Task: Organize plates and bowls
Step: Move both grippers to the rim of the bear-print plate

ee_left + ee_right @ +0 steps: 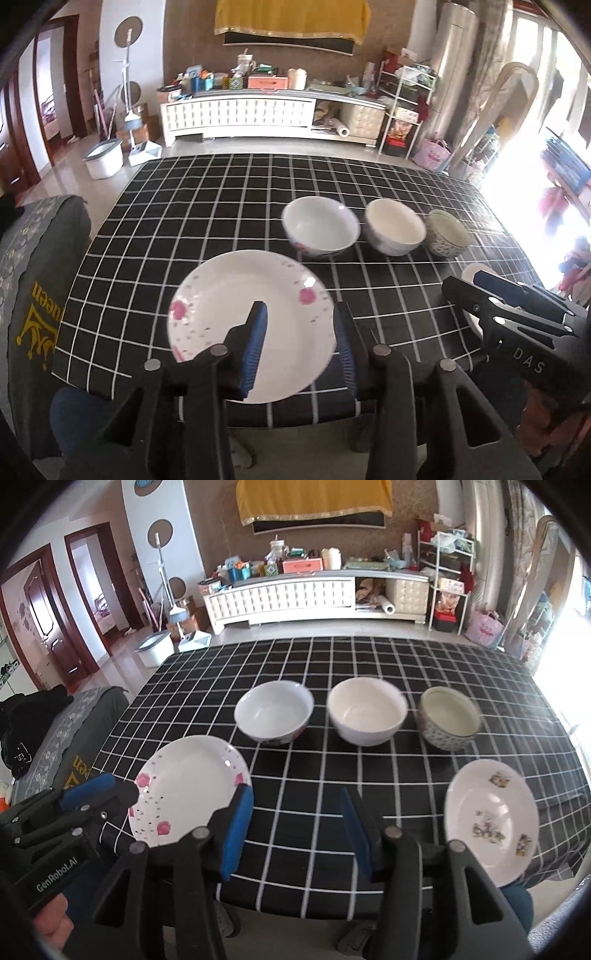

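Note:
A white plate with pink flowers (236, 314) lies at the near left of the checked table (184, 229); it also shows in the right wrist view (188, 786). My left gripper (301, 343) is open, just above the plate's near right edge. A second plate with small flower prints (491, 816) lies at the near right. Three bowls stand in a row behind: a white one with pink flowers (273, 712), a plain white one (365, 714), a patterned grey one (448, 716). My right gripper (295, 830) is open and empty over the table between the plates.
The table's near edge runs just under both grippers. A grey chair back with yellow print (33, 295) stands at the left. A white low cabinet (236, 114) and a shelf rack (404, 107) stand across the floor behind the table.

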